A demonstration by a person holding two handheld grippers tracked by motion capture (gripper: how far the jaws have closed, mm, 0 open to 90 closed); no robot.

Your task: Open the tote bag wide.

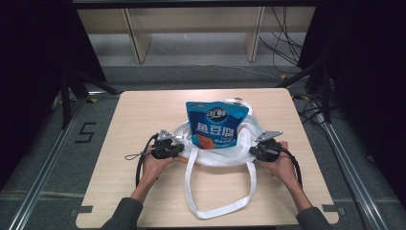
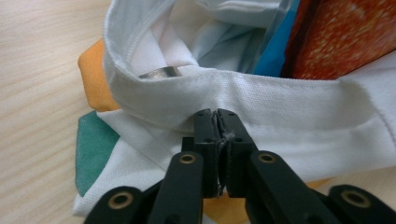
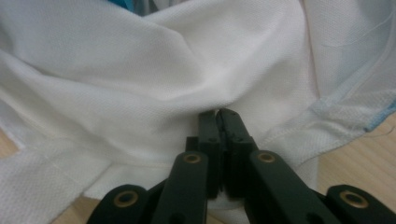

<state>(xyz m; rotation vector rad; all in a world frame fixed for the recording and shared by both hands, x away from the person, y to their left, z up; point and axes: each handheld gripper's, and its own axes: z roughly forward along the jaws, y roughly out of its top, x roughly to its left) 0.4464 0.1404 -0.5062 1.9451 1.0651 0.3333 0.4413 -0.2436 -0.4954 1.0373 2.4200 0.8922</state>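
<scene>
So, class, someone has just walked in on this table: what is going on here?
A person holds a gripper in each hand at a wooden table. The left gripper is pinched shut on the hem of a white cloth bag, and the right gripper is pinched shut on the fabric at the bag's other side. A blue snack pouch stands partly inside the bag's mouth, its top sticking out. The bag's long strap lies looped toward the person.
</scene>
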